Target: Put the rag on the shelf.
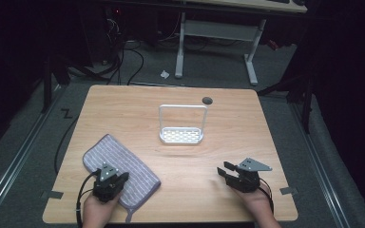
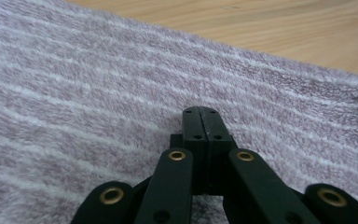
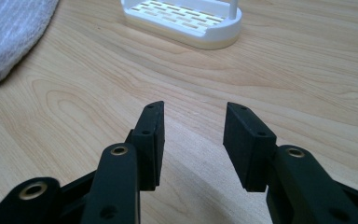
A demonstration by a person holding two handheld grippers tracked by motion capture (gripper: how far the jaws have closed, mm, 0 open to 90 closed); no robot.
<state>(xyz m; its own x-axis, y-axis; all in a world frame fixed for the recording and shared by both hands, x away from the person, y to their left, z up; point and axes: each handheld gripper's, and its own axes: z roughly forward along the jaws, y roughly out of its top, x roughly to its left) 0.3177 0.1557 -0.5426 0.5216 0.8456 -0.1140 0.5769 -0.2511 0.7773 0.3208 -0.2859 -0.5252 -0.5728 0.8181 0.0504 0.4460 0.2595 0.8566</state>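
A light wooden desk (image 1: 247,123) is standing on grey carpet in a dim room, with another desk's white legs (image 1: 252,57) behind it. A striped mauve towel (image 1: 123,164) is lying flat at the near left corner, well apart from a white slotted rack (image 1: 181,136) near the middle. The left gripper (image 2: 200,116) is resting over the towel with its jaws pressed together; whether any cloth is pinched I cannot tell. The right gripper (image 3: 193,135) is hovering low over bare wood, jaws apart and holding nothing. No writing is readable.
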